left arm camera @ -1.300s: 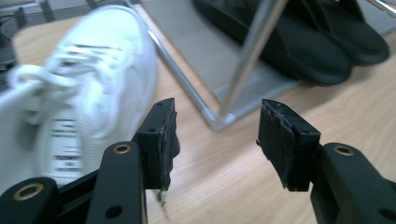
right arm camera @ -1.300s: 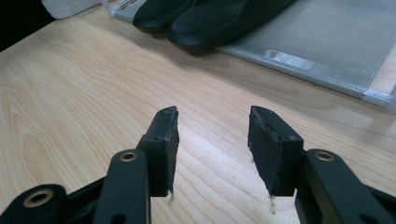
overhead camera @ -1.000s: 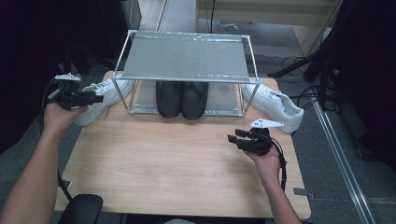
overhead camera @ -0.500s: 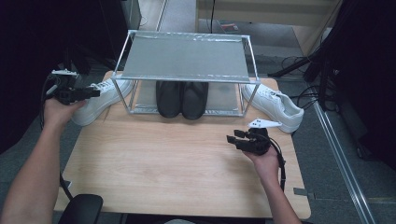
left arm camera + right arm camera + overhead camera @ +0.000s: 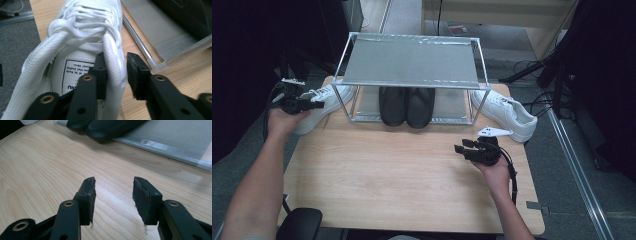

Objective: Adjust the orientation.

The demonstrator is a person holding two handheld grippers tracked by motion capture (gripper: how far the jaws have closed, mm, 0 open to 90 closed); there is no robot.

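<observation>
White sneaker (image 5: 82,37) upright, table's left edge.

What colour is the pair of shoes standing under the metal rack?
Black. The pair of shoes under the metal rack shows best in the high view.

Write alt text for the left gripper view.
The left claw straddles the padded side wall of a white lace-up sneaker, one jaw inside the opening, one outside, not yet closed. Beside it on the wooden table lies a metal rack's rail.

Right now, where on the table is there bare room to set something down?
The wood in front of the rack, between the two claws, is bare. Crowded: black shoes under the rack, a white sneaker left and another right.
</observation>
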